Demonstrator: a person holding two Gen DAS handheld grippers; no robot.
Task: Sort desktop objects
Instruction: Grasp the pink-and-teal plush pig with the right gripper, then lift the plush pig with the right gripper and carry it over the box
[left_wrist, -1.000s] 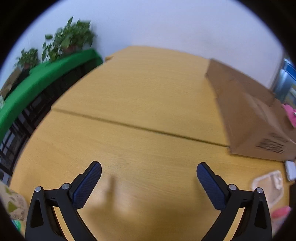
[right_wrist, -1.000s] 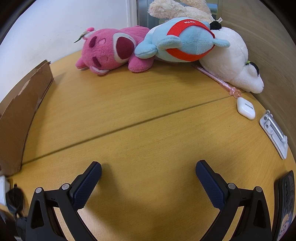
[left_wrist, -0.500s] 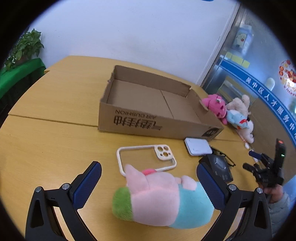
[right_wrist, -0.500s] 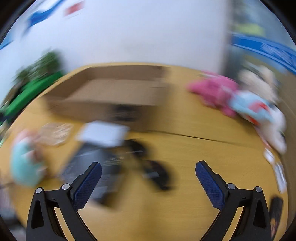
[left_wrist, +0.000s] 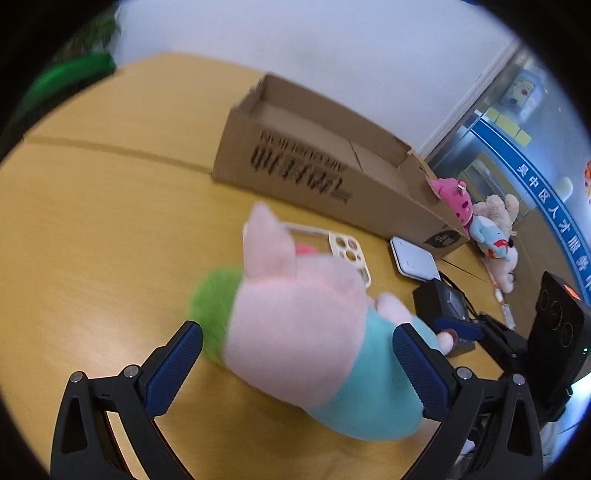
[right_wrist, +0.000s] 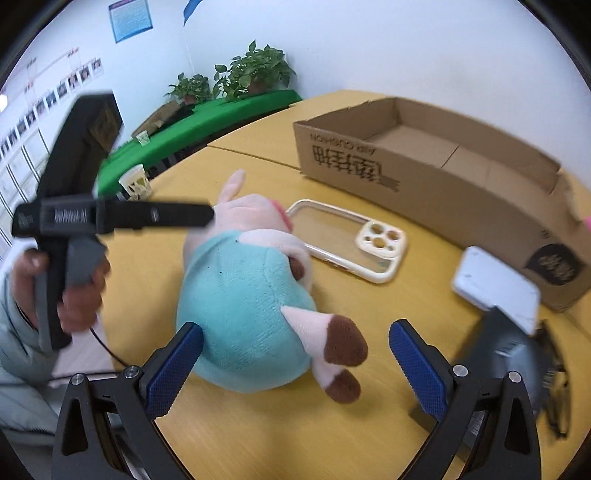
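Observation:
A plush pig (left_wrist: 306, 332) in a teal shirt with a green end lies on the yellow table, also in the right wrist view (right_wrist: 251, 291). My left gripper (left_wrist: 297, 363) is open with the pig between its fingers, not squeezed. My right gripper (right_wrist: 295, 363) is open around the pig's rear and feet. A clear phone case (right_wrist: 347, 240) lies beyond the pig, also in the left wrist view (left_wrist: 347, 251). An open, empty cardboard box (right_wrist: 436, 173) stands behind it, also in the left wrist view (left_wrist: 332, 173).
A white flat device (right_wrist: 495, 288) and a dark object (right_wrist: 513, 354) lie right of the pig. Several plush toys (left_wrist: 487, 229) sit past the box. A paper cup (right_wrist: 136, 181), green cloth and plants (right_wrist: 255, 70) are at the far left.
Both grippers have swung in onto the plush pig from opposite sides. The left has moved closer to it; the right view has turned from the far toys to the pig. Both stay open.

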